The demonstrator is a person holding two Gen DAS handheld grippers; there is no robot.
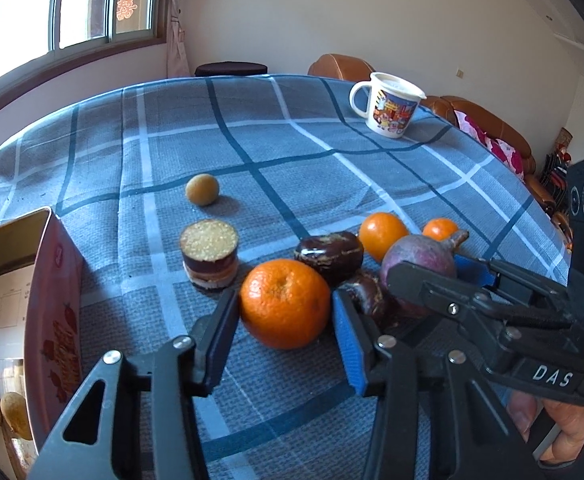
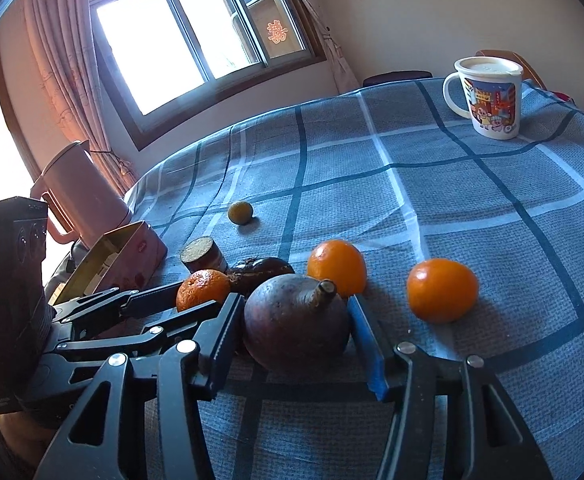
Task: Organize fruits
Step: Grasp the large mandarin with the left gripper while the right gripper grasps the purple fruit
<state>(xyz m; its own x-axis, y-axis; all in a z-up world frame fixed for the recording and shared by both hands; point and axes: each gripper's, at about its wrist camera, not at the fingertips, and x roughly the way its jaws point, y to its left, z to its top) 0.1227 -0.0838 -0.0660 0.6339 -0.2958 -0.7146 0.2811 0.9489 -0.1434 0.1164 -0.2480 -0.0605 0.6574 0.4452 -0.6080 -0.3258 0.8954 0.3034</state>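
Nothing looks sorted yet; every fruit lies loose on the checked worktop, so the sorting is all ahead of you. Taking the large orange as landmark and going left to right: the open tin box stands well to its left, with biscuits inside; your left tongs bracket the orange itself, partly closed, pads just beside its skin, though firm contact I cannot confirm; just right of it your right tongs straddle the purple stemmed fruit the same way; two smaller oranges lie beyond. The right wrist view alone shows the pink kettle; the left wrist view alone shows the box's contents and your hand.
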